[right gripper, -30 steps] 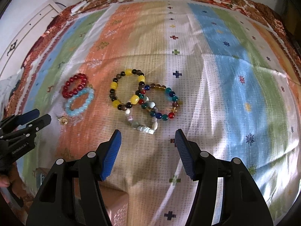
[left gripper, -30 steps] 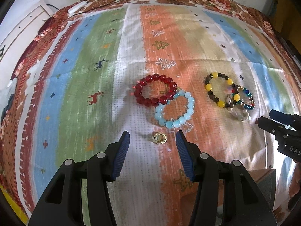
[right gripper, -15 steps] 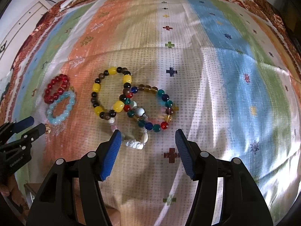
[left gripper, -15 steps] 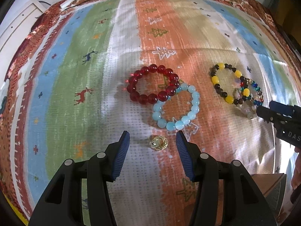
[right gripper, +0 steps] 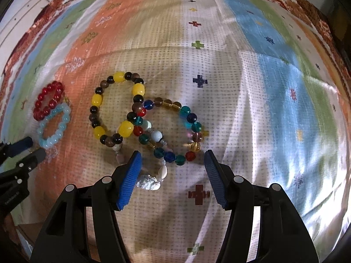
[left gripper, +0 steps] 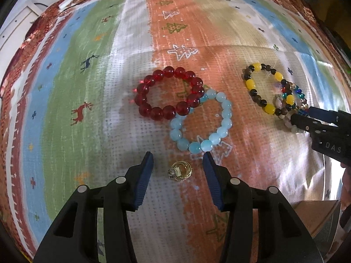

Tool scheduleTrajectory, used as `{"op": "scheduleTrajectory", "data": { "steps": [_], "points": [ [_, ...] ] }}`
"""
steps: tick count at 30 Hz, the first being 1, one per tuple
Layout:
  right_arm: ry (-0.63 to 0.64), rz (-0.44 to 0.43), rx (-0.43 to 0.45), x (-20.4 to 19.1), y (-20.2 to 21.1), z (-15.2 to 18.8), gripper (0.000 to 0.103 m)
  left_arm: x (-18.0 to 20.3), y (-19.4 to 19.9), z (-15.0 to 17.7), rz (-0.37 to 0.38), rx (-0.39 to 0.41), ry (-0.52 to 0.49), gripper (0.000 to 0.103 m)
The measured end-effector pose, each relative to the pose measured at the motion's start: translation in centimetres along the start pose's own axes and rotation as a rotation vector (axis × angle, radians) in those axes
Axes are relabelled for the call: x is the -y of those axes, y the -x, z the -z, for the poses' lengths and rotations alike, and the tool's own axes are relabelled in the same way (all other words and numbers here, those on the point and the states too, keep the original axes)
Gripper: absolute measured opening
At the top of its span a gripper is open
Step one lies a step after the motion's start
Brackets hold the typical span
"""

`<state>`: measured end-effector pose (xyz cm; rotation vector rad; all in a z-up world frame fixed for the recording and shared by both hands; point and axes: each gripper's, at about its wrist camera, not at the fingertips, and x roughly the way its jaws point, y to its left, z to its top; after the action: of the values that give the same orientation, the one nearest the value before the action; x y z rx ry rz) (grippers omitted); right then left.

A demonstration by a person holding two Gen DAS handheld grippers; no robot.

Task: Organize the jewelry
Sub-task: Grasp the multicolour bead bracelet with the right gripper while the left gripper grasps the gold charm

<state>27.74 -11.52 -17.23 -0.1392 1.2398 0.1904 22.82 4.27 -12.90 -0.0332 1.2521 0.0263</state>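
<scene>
A small gold ring (left gripper: 179,171) lies on the cloth between the blue pads of my left gripper (left gripper: 178,156). Its jaws are closing, with a gap on each side of the ring. Just beyond it lie a light blue bead bracelet (left gripper: 195,146) and a red one (left gripper: 156,112), overlapping. My right gripper (right gripper: 172,153) stands open over the near edge of a multicolour bead bracelet (right gripper: 186,109). A white shell strand (right gripper: 149,182) lies by its left pad. A yellow-and-brown bracelet (right gripper: 126,129) overlaps the multicolour one. Each gripper shows in the other's view: the right gripper (left gripper: 302,114), the left gripper (right gripper: 35,147).
Everything lies on a striped cloth (left gripper: 76,76) with tree and deer motifs, over a floral cover. A brown box (left gripper: 318,214) sits at the near right of the left wrist view. White furniture (left gripper: 13,28) stands beyond the cloth's far left edge.
Both grippers have come down closer to the cloth. The ring now sits between the left pads, which have narrowed slightly. The right gripper has reached the multicolour bracelet and shell strand.
</scene>
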Motion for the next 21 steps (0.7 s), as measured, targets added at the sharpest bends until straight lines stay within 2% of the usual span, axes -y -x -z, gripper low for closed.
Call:
{"op": "scheduleTrajectory", "data": {
  "steps": [3,5,7,11,12,13,21],
  "points": [
    [-0.004,-0.016,-0.005,0.2,-0.2,-0.1,0.059,0.2,-0.2,0.2,-0.015,-0.002,-0.014,0.044],
    [-0.006,-0.019,-0.008,0.2,-0.2,-0.1,0.054,0.2,-0.2,0.2,-0.018,-0.007,-0.013,0.035],
    [-0.013,-0.017,-0.011,0.4,-0.2,-0.1,0.041,0.3,-0.2,0.2,-0.004,-0.015,-0.014,0.018],
    [-0.010,-0.042,-0.017,0.8,-0.2,0.1,0.028,1.1,-0.2,0.5,-0.014,-0.016,-0.063,0.017],
    [-0.010,-0.050,-0.019,0.8,-0.3,0.2,0.024,1.1,-0.2,0.5,-0.015,-0.017,-0.066,0.017],
    [-0.010,-0.062,-0.024,0.8,-0.3,0.2,0.015,1.1,-0.2,0.5,-0.011,-0.018,-0.061,0.017],
    [-0.009,-0.101,-0.018,1.1,0.9,1.4,0.014,0.6,1.2,0.5,0.028,0.004,-0.027,0.016]
  ]
}}
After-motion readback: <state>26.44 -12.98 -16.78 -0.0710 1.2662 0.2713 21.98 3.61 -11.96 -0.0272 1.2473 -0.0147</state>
